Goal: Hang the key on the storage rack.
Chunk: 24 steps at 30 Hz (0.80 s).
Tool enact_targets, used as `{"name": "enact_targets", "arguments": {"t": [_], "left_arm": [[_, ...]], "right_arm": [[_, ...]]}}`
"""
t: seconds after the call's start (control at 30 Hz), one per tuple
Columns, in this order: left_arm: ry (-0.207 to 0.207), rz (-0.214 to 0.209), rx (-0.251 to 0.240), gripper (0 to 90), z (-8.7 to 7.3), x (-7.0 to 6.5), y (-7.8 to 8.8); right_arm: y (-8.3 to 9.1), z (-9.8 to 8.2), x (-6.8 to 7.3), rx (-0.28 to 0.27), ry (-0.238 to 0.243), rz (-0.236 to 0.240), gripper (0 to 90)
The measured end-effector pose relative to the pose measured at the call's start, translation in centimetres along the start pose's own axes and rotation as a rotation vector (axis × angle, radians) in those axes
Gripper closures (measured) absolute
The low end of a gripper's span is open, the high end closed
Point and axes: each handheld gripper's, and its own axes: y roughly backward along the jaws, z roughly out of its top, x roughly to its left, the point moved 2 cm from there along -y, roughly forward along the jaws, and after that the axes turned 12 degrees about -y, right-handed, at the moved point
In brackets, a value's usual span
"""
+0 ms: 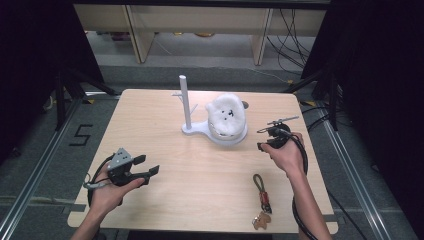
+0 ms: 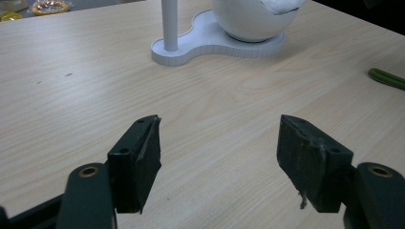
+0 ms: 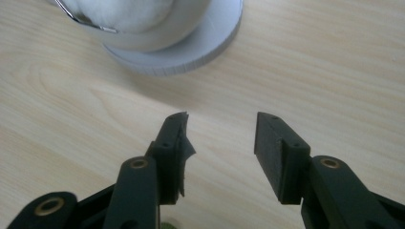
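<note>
Keychain (image 1: 262, 201) at 6 o'clock on table (image 1: 200, 175), untouched; right gripper (image 1: 265, 139) wide, empty, beside white stand (image 1: 220, 131); left gripper (image 1: 148, 170) wide, idle; approach step, next lowering onto strap

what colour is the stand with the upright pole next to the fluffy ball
White: the stand and its pole are plain white, clearest in the high view.

The pale wooden tabletop (image 1: 200, 170) is evenly lit from above, while the surroundings are left dark (black drapes at both sides). Soft, short shadows are cast beneath the white plastic stand with its round bowl (image 1: 220, 131). In both gripper views the black jaws are rendered slightly soft, and mild glare is seen on the wood grain.
</note>
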Motion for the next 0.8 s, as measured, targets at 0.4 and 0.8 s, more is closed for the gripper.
{"name": "enact_targets", "arguments": {"t": [0.4,0.8], "left_arm": [[-0.004,0.005,0.002,29.9,0.3,-0.5,-0.4],[-0.018,-0.014,-0.013,29.2,0.3,-1.3,0.7]], "right_arm": [[0.0,-2.8,-0.8,0.222,-0.063,-0.045,49.1],[0.2,-6.5,-0.1,0.398,-0.106,-0.025,59.0]]}}
